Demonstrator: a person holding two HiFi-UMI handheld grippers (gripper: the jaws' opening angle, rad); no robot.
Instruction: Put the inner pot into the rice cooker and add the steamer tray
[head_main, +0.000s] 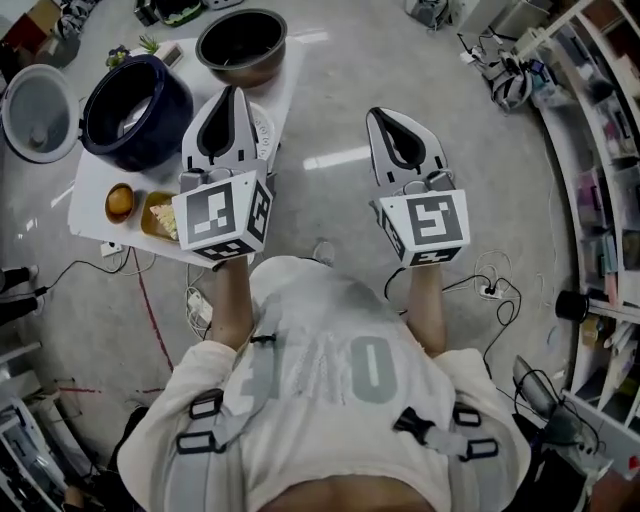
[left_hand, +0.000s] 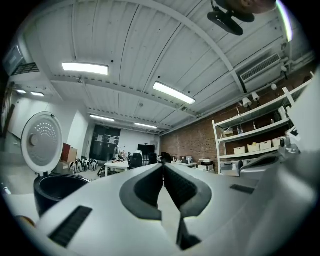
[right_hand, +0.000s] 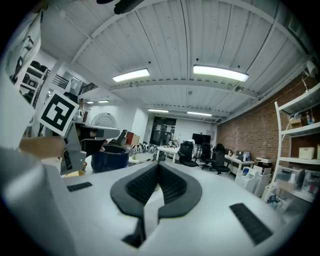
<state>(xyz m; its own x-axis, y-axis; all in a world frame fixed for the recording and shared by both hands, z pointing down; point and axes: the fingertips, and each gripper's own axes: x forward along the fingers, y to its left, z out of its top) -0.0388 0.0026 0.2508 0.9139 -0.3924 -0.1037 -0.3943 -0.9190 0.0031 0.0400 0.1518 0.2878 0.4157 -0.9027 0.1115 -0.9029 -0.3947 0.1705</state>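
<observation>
The left gripper (head_main: 232, 92) and the right gripper (head_main: 374, 114) both have their jaws pressed together on nothing. The left one hovers just right of the open rice cooker (head_main: 135, 112), and the right one is well apart over the floor. The inner pot (head_main: 242, 45) stands on the table (head_main: 92, 190) behind and to the right of the cooker. A white round piece (head_main: 265, 128) is mostly hidden under the left gripper.

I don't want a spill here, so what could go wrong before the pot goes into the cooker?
The left gripper and right gripper are both shut; reaching that way might shove the inner pot, which sits at the far end of the table. The small food bowls at the near edge, beside the left gripper, could get swept off.
</observation>
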